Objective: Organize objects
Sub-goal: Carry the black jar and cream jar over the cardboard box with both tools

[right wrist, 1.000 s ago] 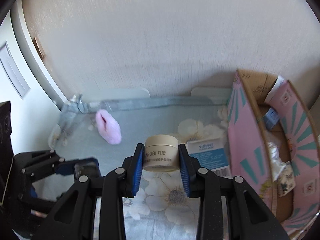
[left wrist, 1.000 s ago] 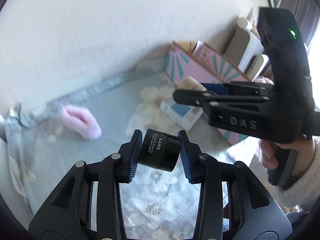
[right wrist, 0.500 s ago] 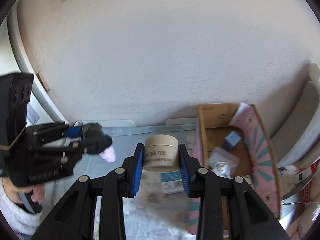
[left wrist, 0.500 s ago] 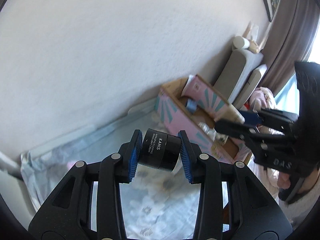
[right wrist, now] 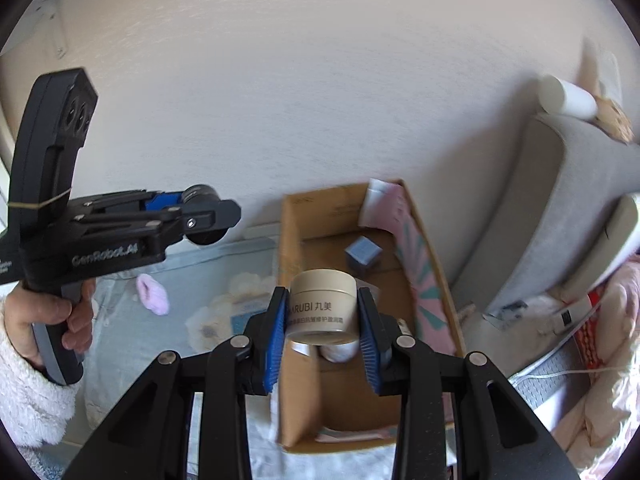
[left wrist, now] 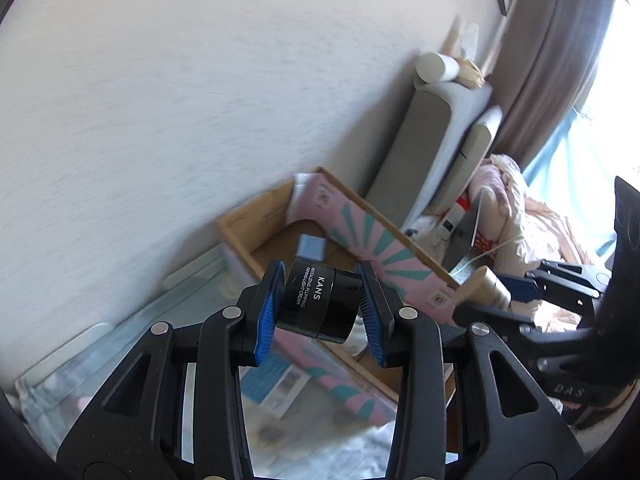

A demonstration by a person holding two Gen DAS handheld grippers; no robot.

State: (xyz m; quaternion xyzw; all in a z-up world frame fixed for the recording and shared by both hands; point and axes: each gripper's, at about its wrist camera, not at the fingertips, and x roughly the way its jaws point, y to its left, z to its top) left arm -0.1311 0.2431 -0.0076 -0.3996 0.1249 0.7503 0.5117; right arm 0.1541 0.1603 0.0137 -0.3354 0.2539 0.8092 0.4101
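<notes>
Jars in both grippers, held above the cardboard box [right wrist: 290,248].

Black jar [left wrist: 318,305] lies tilted on its side between the blue fingers [left wrist: 266,322] of the left gripper [left wrist: 320,312], which pinch it at lid and base, over the box's near-left edge. Beige jar [right wrist: 323,306] sits upright in the right gripper [right wrist: 323,334], its fingers [right wrist: 276,336] clamped on its sides, directly above the box's open interior. Inside the box lie a small blue cube [right wrist: 362,254] toward the far end and a pale round item under the beige jar. Left of the box, on the flowered cloth [right wrist: 208,320], lies a pink fluffy item [right wrist: 152,298]. A hand [right wrist: 48,320] in a fleecy white sleeve holds the left gripper's handle.
</notes>
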